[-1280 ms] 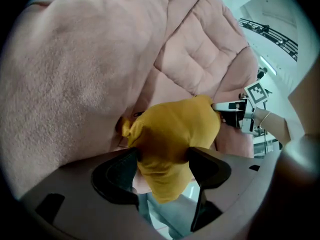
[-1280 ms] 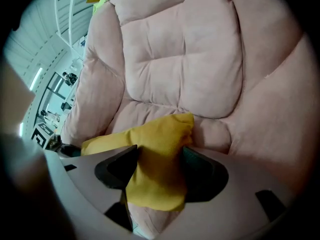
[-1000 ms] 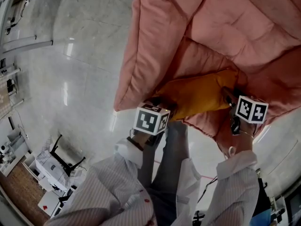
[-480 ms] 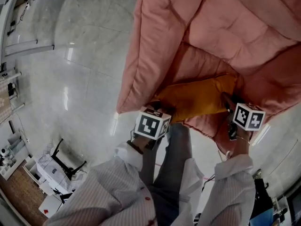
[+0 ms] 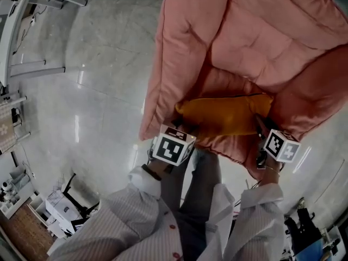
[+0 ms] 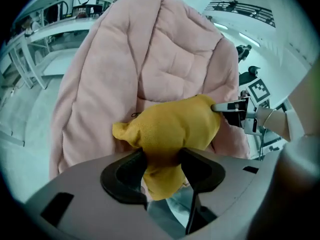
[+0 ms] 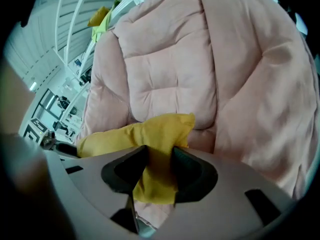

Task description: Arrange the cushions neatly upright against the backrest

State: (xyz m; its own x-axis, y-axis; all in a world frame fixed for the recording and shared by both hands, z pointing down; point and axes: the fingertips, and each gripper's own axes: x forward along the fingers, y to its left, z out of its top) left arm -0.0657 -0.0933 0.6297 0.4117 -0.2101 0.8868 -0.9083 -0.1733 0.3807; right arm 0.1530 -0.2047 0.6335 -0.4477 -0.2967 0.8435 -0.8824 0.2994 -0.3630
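Note:
A mustard-yellow cushion [image 5: 223,115] hangs stretched over the front of the pink padded chair's seat [image 5: 231,83], below the quilted backrest [image 5: 261,31]. My left gripper [image 5: 184,125] is shut on the cushion's left end [image 6: 170,126], and fabric bulges out between its jaws. My right gripper [image 5: 260,122] is shut on the cushion's right corner [image 7: 152,134]. Both pairs of jaws have just been closing with the cushion between them. In the left gripper view the left gripper [image 6: 162,159] pinches a thick fold. The right gripper [image 7: 159,156] holds a thinner fold in its own view.
The chair's puffy left side [image 5: 163,75] drops to a glossy pale floor [image 5: 98,91]. My striped sleeves and grey trouser legs [image 5: 196,194] stand right at the seat's front. Metal racks [image 5: 32,31] and boxes line the left edge.
Both grippers have risen with the cushion, and it has come up off the seat's front edge. It now sits further in toward the backrest, pulled straighter between them.

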